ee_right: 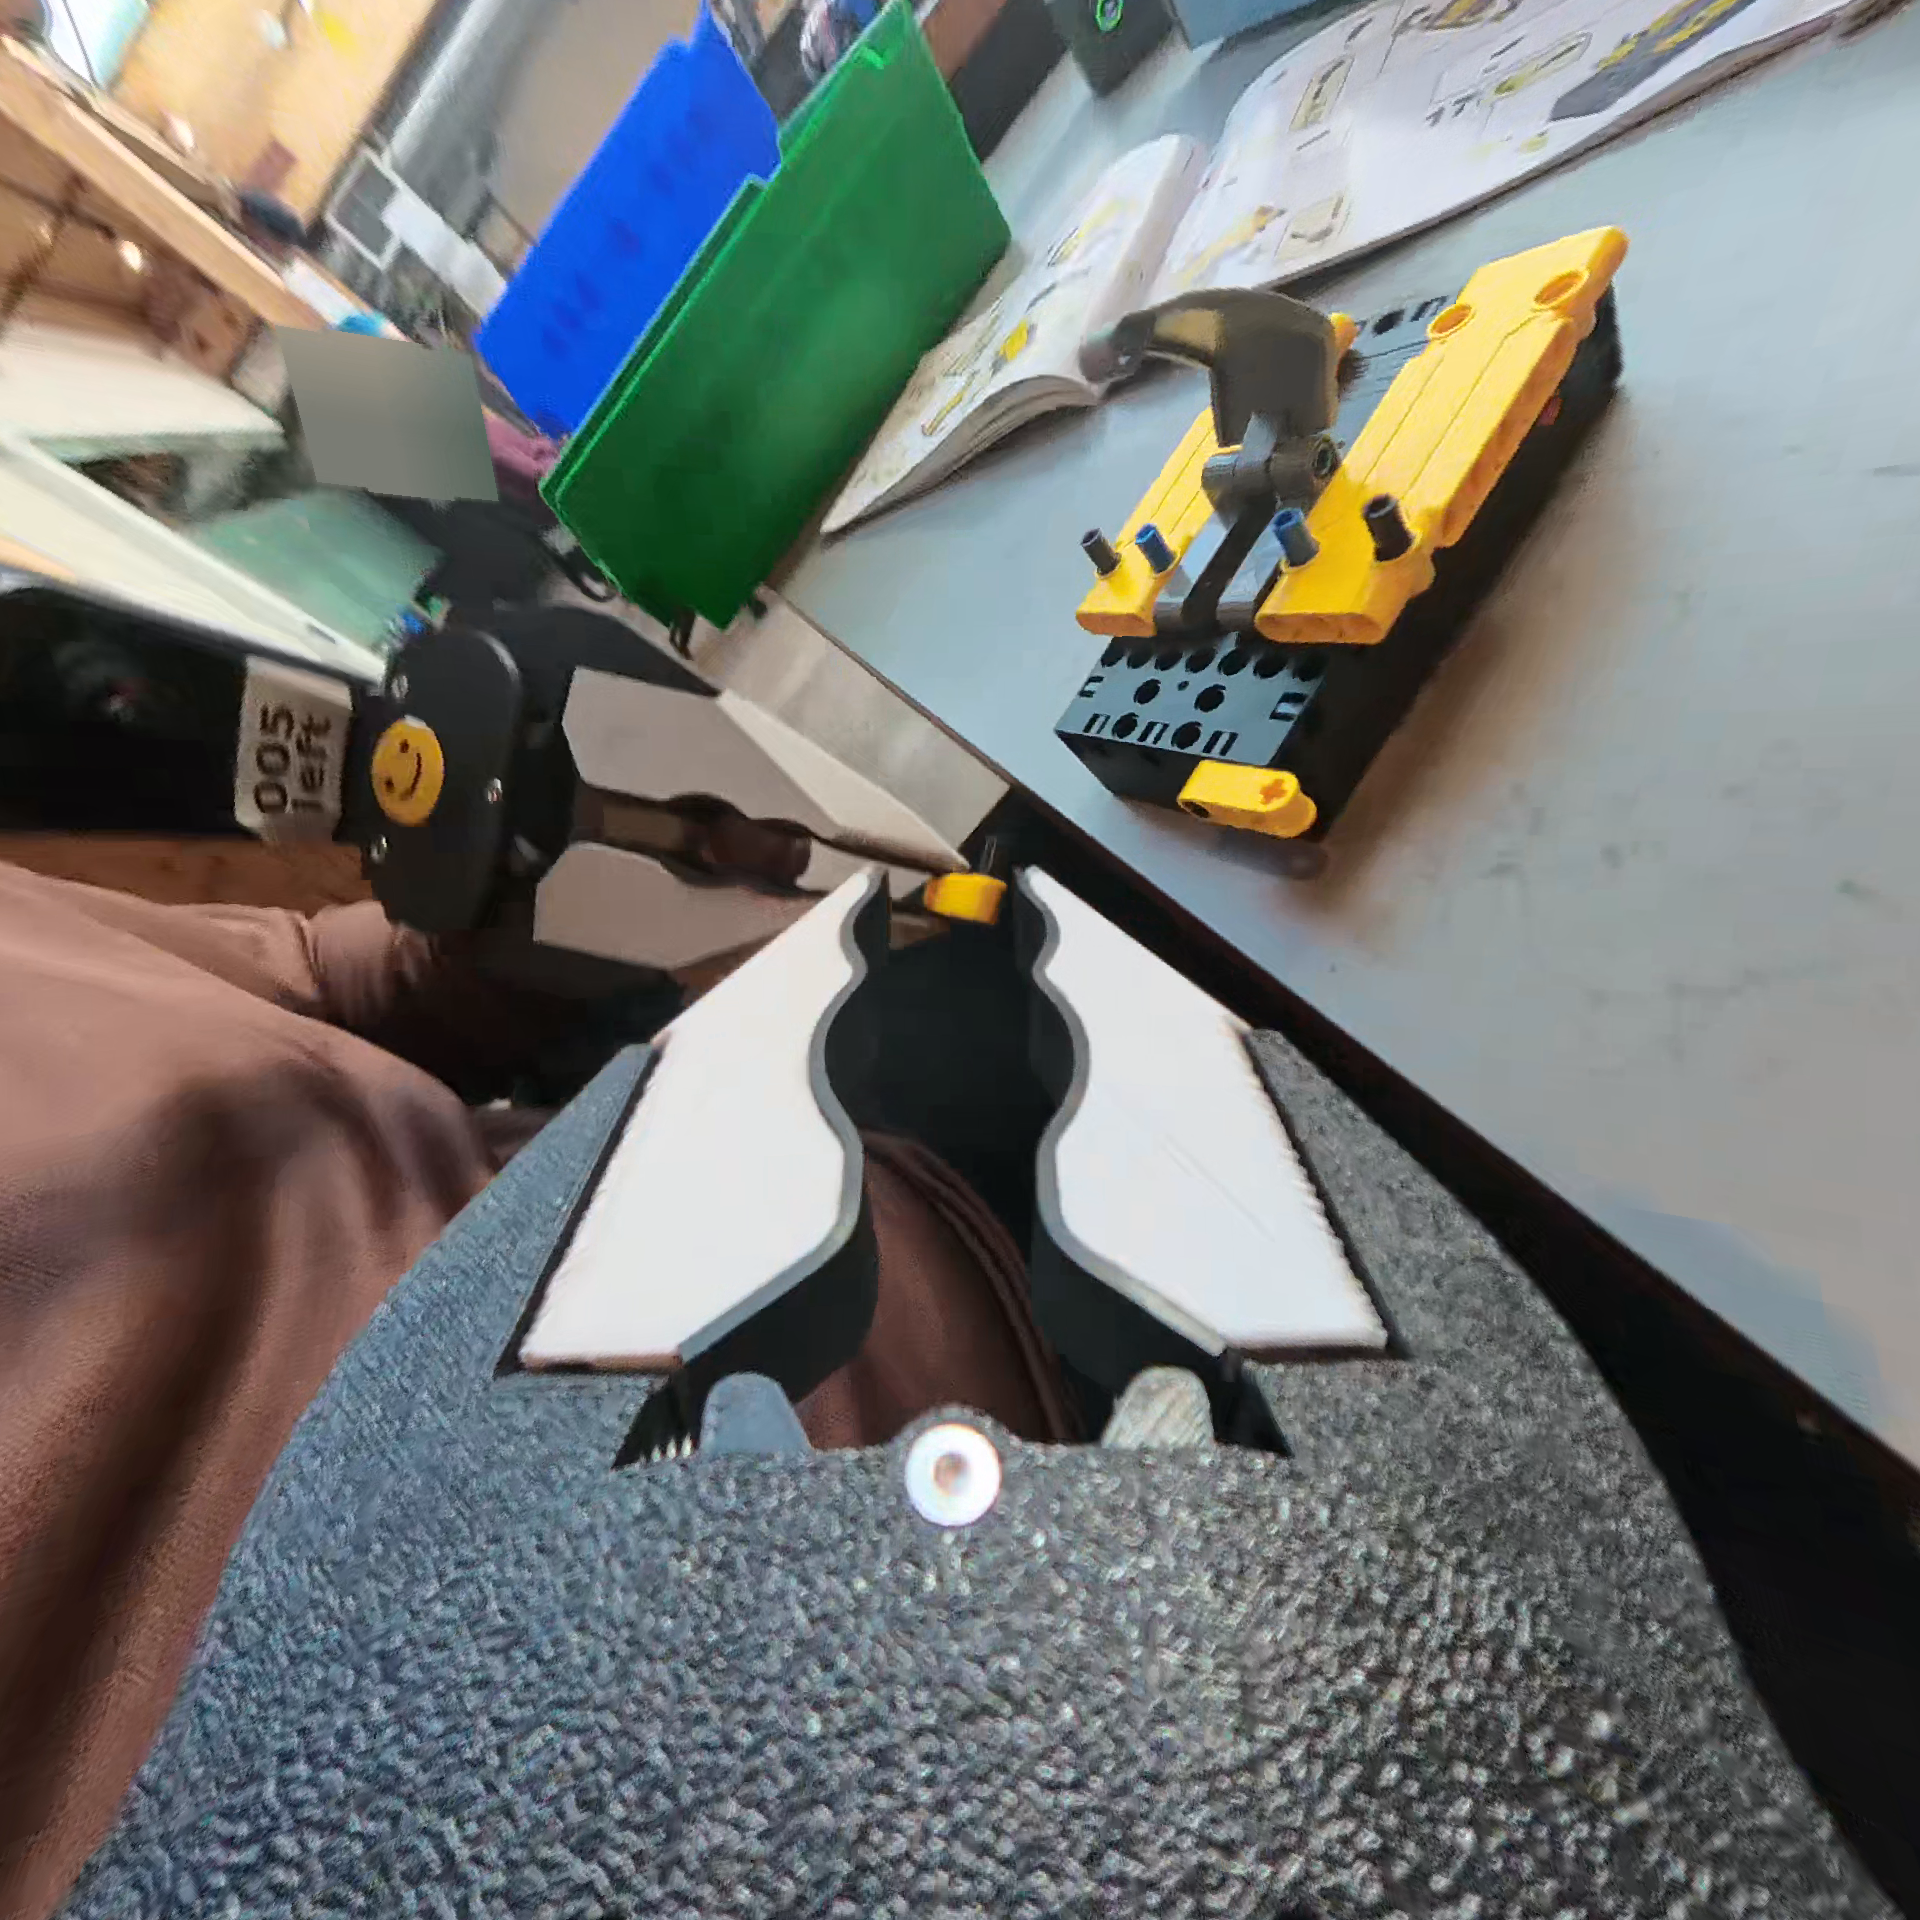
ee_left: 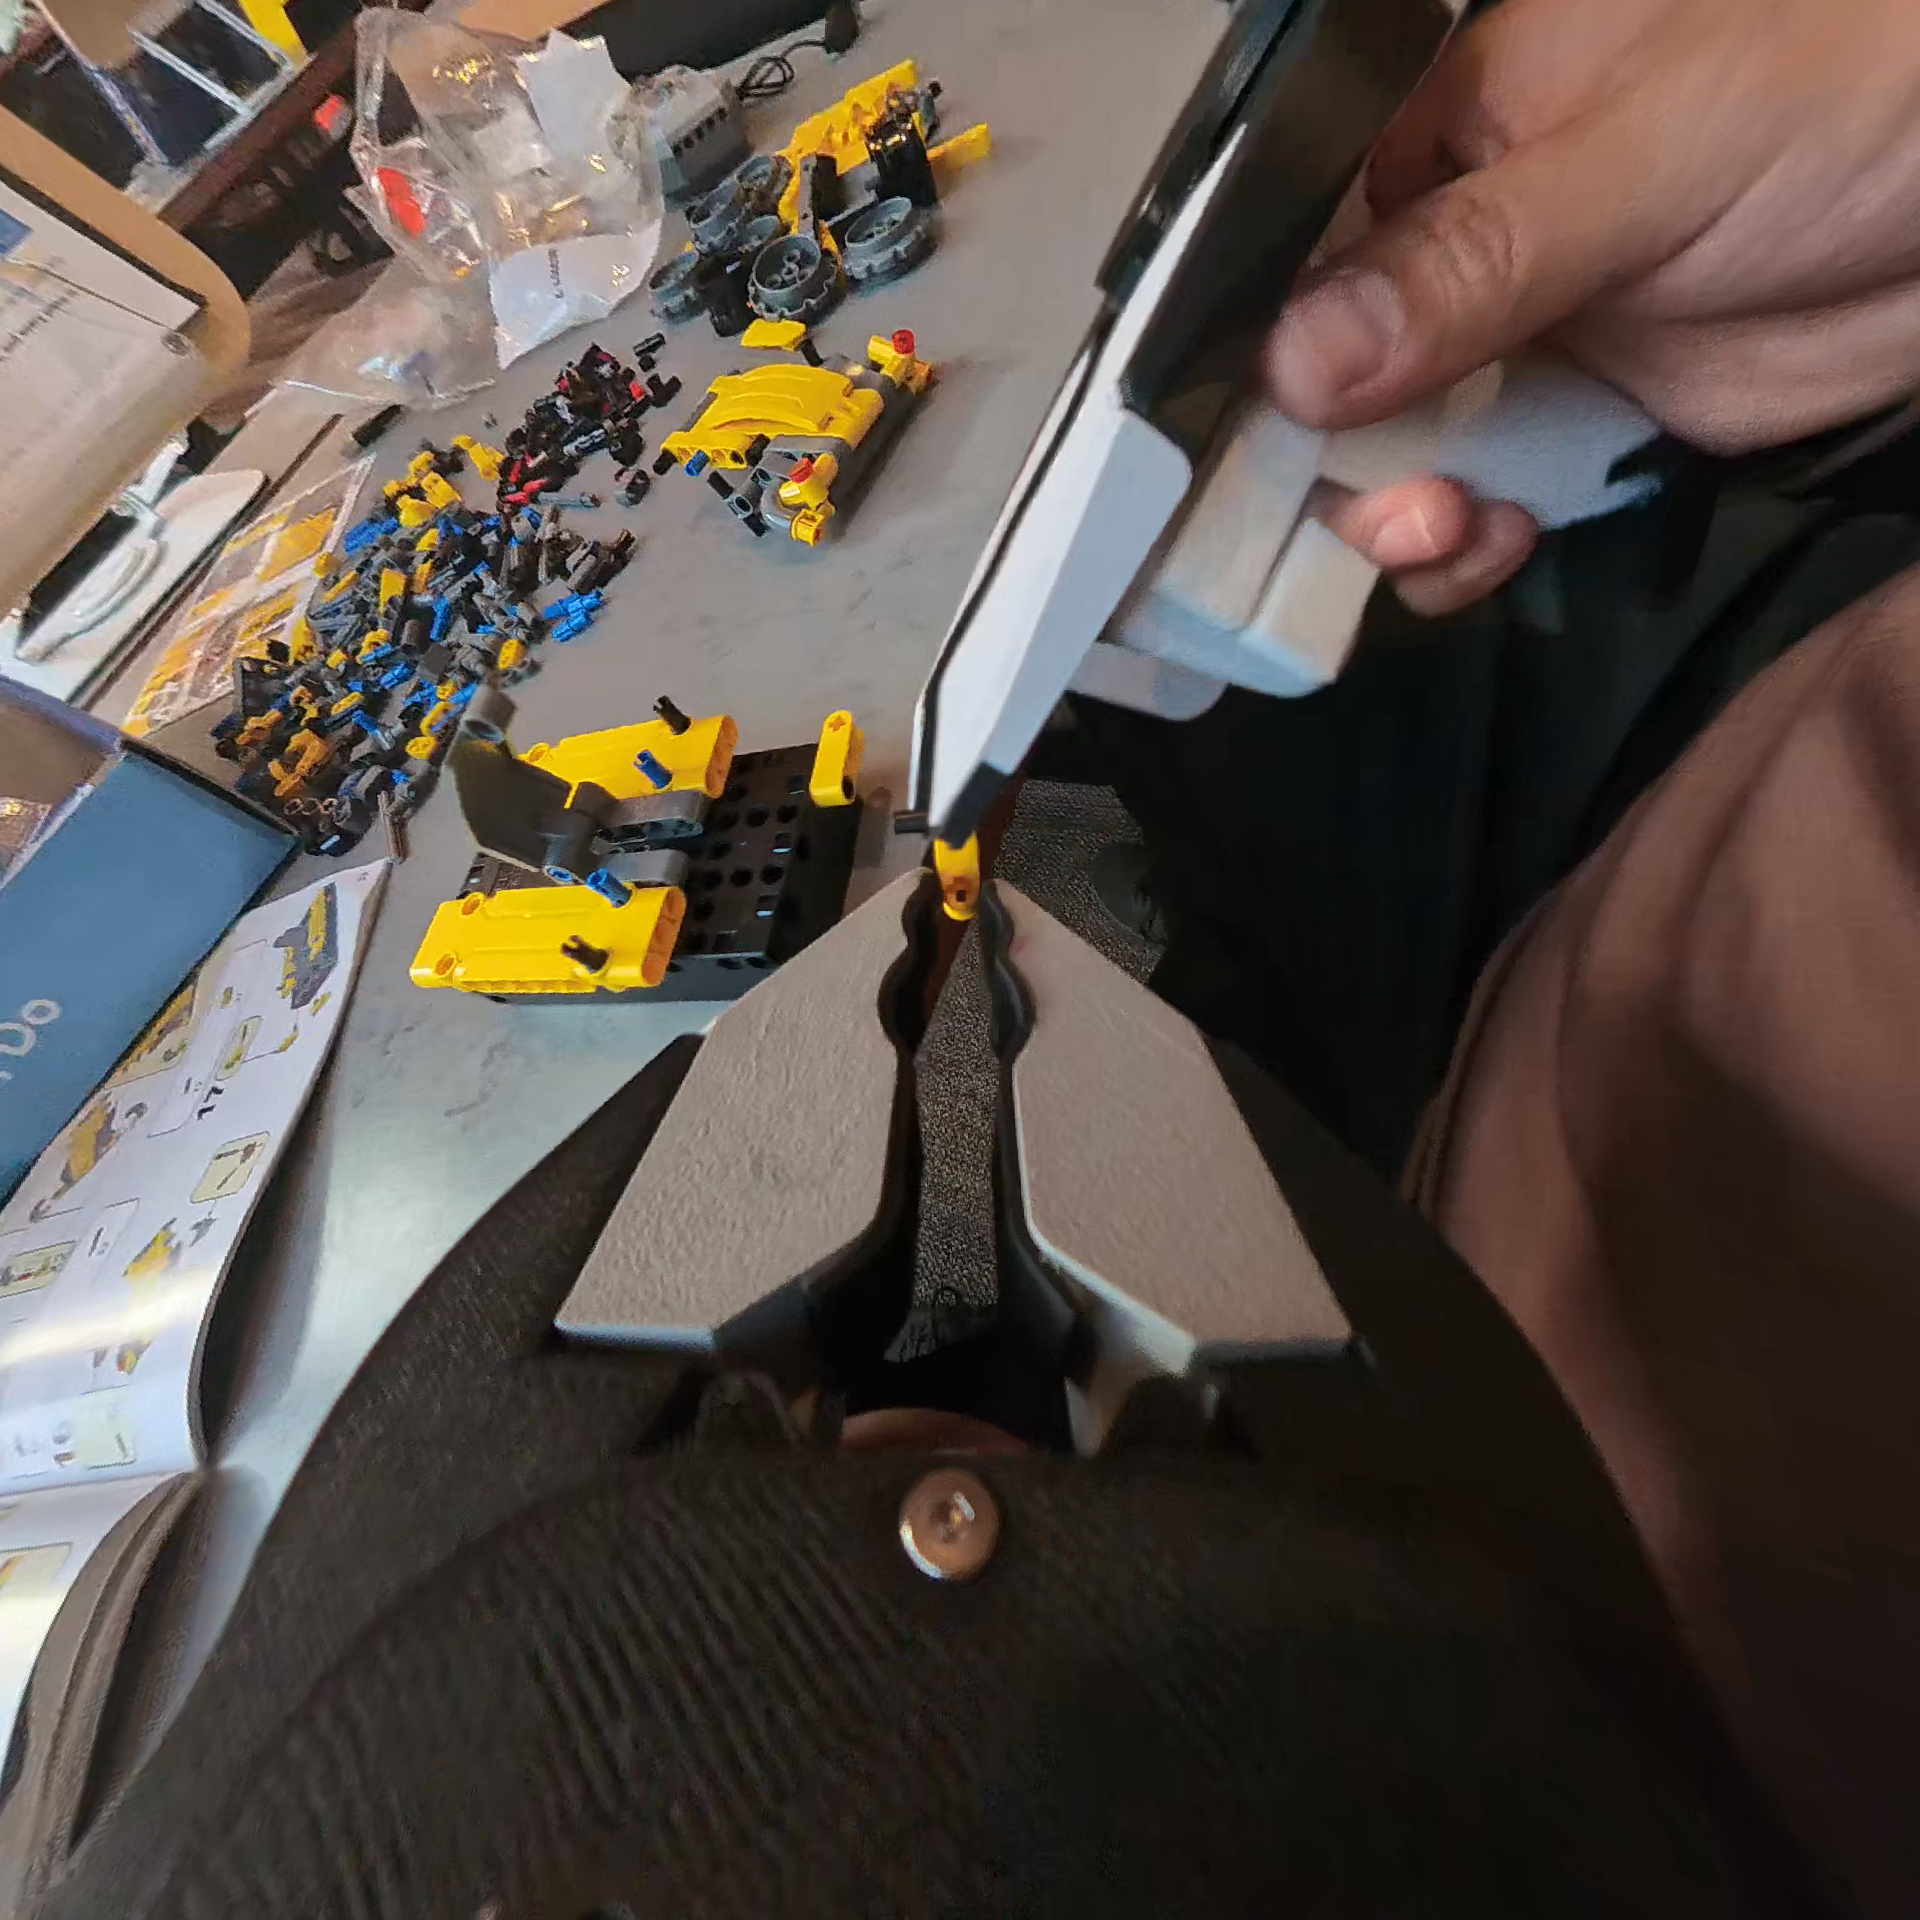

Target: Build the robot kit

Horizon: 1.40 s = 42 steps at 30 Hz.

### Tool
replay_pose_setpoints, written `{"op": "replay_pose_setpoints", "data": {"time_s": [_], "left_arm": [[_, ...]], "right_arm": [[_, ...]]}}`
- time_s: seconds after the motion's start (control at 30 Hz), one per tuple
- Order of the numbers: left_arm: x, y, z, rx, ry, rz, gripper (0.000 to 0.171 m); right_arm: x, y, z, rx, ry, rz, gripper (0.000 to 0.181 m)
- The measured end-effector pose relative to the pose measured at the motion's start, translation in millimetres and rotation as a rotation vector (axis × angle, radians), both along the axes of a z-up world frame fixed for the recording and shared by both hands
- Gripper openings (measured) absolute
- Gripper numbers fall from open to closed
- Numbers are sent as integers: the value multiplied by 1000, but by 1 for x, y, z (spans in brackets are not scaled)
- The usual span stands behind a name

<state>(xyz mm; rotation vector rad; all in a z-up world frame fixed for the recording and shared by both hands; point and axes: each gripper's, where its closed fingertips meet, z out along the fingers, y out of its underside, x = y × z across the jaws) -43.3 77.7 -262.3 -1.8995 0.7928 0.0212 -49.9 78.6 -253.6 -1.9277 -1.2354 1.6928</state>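
My left gripper (ee_left: 954, 885) is shut on a small yellow connector piece (ee_left: 956, 878), held just off the near edge of the grey table (ee_left: 748, 644), over a lap in brown cloth. It shows from the side in the right wrist view (ee_right: 961, 862). My right gripper (ee_right: 956, 881), held by a hand (ee_left: 1610, 229), meets it tip to tip (ee_left: 951, 821). Its jaws stand open around the yellow piece (ee_right: 964, 896), with a gap on each side. A black block with yellow panels and a grey lever (ee_left: 644, 883) lies on the table close by (ee_right: 1351, 540).
On the table lie a pile of small blue, black and yellow parts (ee_left: 416, 623), two yellow sub-assemblies (ee_left: 800, 436) (ee_left: 821, 208), clear bags (ee_left: 499, 177), an open instruction booklet (ee_left: 156, 1143) (ee_right: 1247, 208) and a blue box (ee_left: 104, 935). Green (ee_right: 779, 343) and blue (ee_right: 634, 239) panels stand beyond the table edge. Only a small space, under 4 cm, lies between the two pairs of fingers.
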Motion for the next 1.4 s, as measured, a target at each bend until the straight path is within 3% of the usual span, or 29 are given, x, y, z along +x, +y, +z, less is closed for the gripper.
{"op": "replay_pose_setpoints", "data": {"time_s": [0.13,0.2,0.3,0.33,0.4,0.5,0.8,0.97,1.03,1.1,1.13,1.23,1.33,1.4], "left_arm": [[0,2,1,38,-5,75,4],[-3,1,0,15,-32,94,4],[-7,0,3,-25,-147,108,4],[-9,-1,6,-13,-149,107,4],[-10,-3,9,10,-100,99,4],[-5,-9,12,27,-103,78,4],[13,-27,11,77,-52,-3,4],[16,-29,24,77,-138,-37,5],[3,-24,42,78,-211,-74,31],[-27,-7,46,-44,-226,-58,70],[-43,2,46,-103,-205,-58,80],[-83,43,43,-177,-155,-74,90],[-89,64,25,-420,-252,-192,89],[-84,74,21,-500,-308,-246,87]], "right_arm": [[0,1,-1,-69,21,-71,13],[2,2,3,-61,42,-108,20],[5,-4,-2,112,19,-99,12],[5,-6,-4,167,2,-91,0],[3,-8,-3,198,2,-117,0],[3,-12,7,143,55,-163,15],[15,-25,6,-31,101,-323,6],[21,-22,12,-93,139,-381,4],[25,-15,9,-78,125,-412,4],[28,-7,4,-64,104,-436,4],[29,-3,1,-61,93,-443,4],[25,5,-11,-88,57,-437,4],[15,6,-20,-115,23,-411,4],[8,1,-21,-138,24,-382,3]]}}
